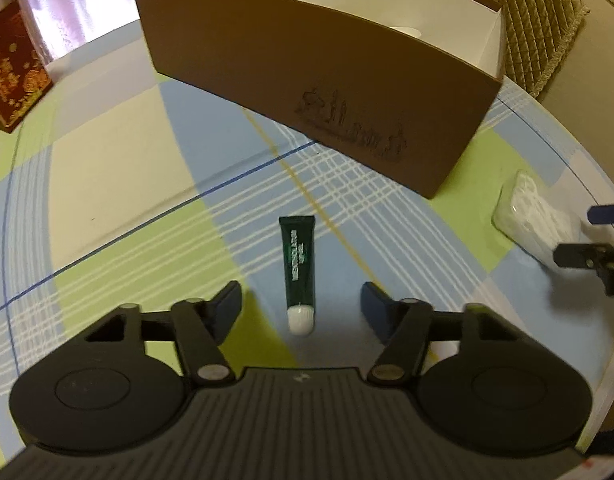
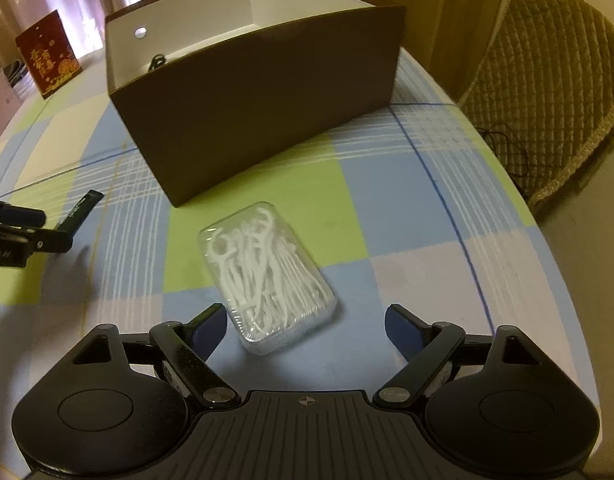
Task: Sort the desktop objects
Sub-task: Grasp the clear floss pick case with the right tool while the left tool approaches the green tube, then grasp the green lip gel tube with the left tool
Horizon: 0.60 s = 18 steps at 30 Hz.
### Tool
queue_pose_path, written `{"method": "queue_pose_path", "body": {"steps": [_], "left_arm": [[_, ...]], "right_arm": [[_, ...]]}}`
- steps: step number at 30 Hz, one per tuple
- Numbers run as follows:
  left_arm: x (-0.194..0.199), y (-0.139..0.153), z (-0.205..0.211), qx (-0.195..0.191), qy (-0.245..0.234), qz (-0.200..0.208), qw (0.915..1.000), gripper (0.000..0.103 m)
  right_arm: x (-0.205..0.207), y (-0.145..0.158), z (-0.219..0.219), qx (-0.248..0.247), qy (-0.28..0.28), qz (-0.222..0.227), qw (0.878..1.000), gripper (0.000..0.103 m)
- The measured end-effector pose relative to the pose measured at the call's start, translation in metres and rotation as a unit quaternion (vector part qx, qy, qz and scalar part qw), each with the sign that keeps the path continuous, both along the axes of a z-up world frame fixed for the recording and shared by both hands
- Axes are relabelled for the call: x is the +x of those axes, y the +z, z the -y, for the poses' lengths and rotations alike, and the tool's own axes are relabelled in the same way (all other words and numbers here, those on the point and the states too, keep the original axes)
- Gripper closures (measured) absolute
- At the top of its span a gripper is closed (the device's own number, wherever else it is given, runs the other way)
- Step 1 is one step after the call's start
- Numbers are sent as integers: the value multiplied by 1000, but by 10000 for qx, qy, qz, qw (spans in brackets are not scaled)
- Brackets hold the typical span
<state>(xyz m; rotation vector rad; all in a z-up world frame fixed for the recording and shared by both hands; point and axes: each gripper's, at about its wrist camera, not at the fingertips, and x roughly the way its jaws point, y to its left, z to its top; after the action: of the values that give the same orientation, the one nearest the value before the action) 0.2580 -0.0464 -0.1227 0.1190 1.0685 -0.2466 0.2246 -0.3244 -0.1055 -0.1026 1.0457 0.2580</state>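
Landmark: brown box (image 2: 259, 92), open-topped.
Done: possibly one small dark item inside; too dim to name.
Left: green tube (image 1: 298, 270), floss-pick case (image 2: 267, 280), both before the box.
Left gripper (image 1: 301, 304): spread, straddling tube, not pressing.
Right gripper (image 2: 305, 320): wide, astride case, ungripped.

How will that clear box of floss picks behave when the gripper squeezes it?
The floss pick box looks like thin clear plastic, so it is probably light and may flex. Its glossy sides could slip. It lies flat on the tablecloth, so it is unlikely to roll.
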Motion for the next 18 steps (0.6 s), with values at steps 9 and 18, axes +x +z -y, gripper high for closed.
{"method": "queue_pose_path", "body": {"steps": [9, 18], "left_arm": [[2, -8, -2, -61, 51, -214, 9997, 91], [-50, -4, -1, -242, 152, -532, 9982, 91]], "right_arm": [[-2, 7, 13, 69, -132, 36, 9999, 18], [-4, 6, 19, 170, -64, -94, 9998, 18]]}}
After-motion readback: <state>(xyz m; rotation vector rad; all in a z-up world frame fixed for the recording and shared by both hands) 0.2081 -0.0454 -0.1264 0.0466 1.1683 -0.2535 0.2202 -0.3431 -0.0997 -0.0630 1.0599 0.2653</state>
